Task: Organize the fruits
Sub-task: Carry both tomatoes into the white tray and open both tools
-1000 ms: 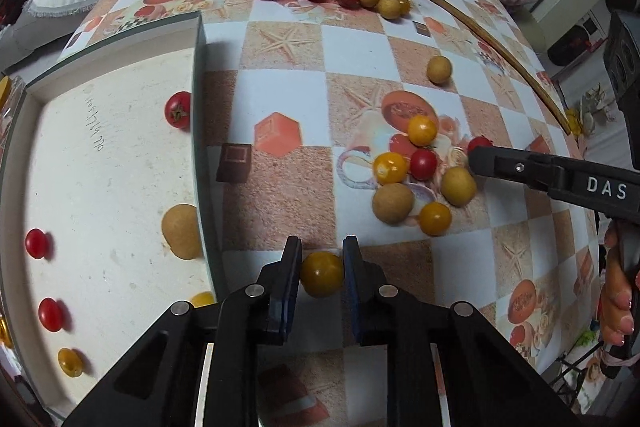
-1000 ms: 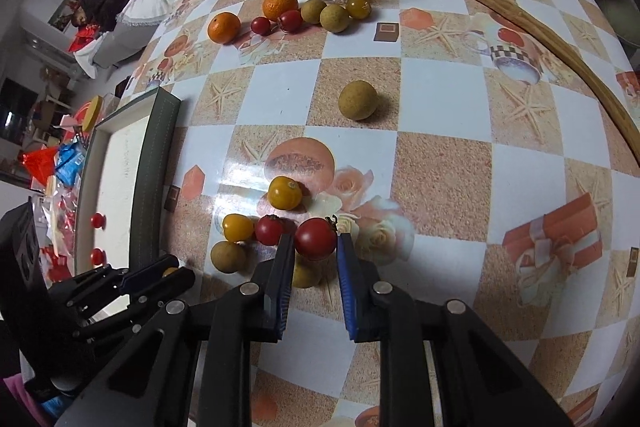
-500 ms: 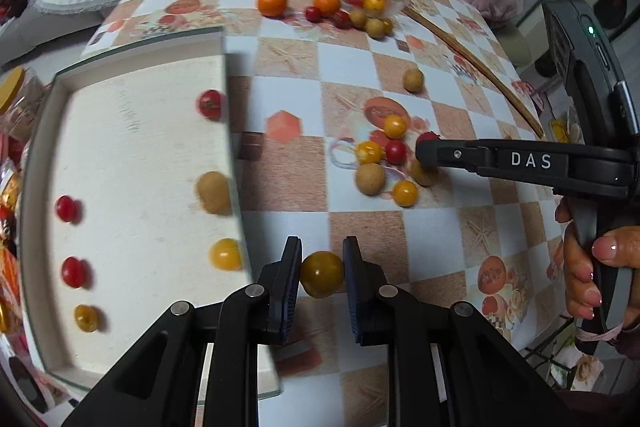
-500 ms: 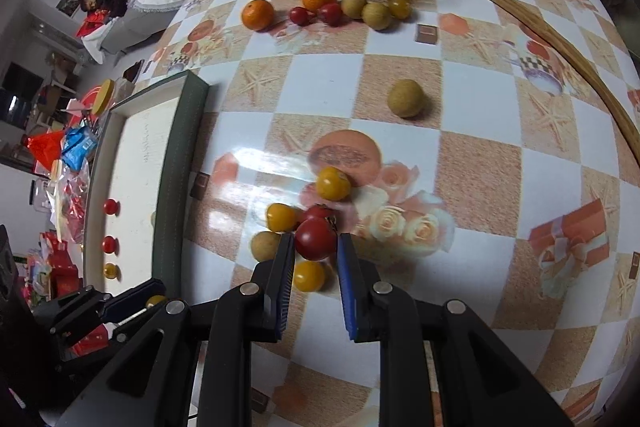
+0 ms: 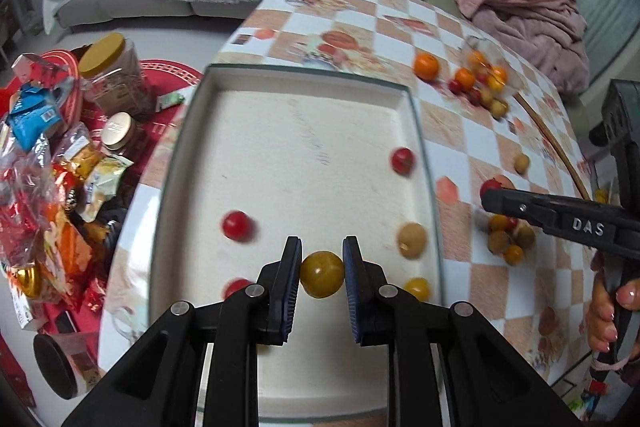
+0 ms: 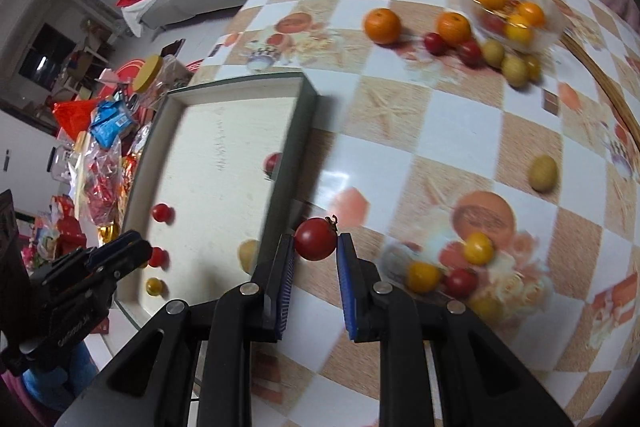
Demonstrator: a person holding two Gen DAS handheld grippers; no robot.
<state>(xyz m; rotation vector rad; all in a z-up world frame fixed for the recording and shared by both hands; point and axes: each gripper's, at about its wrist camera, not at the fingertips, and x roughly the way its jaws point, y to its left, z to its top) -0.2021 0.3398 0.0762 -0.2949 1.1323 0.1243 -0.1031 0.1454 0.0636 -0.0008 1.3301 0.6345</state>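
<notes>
My left gripper (image 5: pixel 322 273) is shut on a yellow tomato (image 5: pixel 322 274) and holds it above the white tray (image 5: pixel 304 75). The tray holds red tomatoes (image 5: pixel 237 225), a tan fruit (image 5: pixel 411 239) and a yellow tomato (image 5: pixel 417 287). My right gripper (image 6: pixel 316 247) is shut on a red tomato (image 6: pixel 316 244) and holds it above the table just right of the tray's dark rim (image 6: pixel 290 163). It also shows in the left wrist view (image 5: pixel 490 193). A loose cluster of fruits (image 6: pixel 452 273) lies on the table to the right.
A glass bowl (image 6: pixel 516 7) with oranges stands at the far side, with two oranges (image 6: pixel 382 25) and small fruits beside it. A lone tan fruit (image 6: pixel 543 173) lies mid-table. Snack bags and jars (image 5: pixel 52 155) crowd the floor left of the table.
Both grippers have moved left toward the tray with their fruits. The left one has gone from the tray's right rim to over its inside.
</notes>
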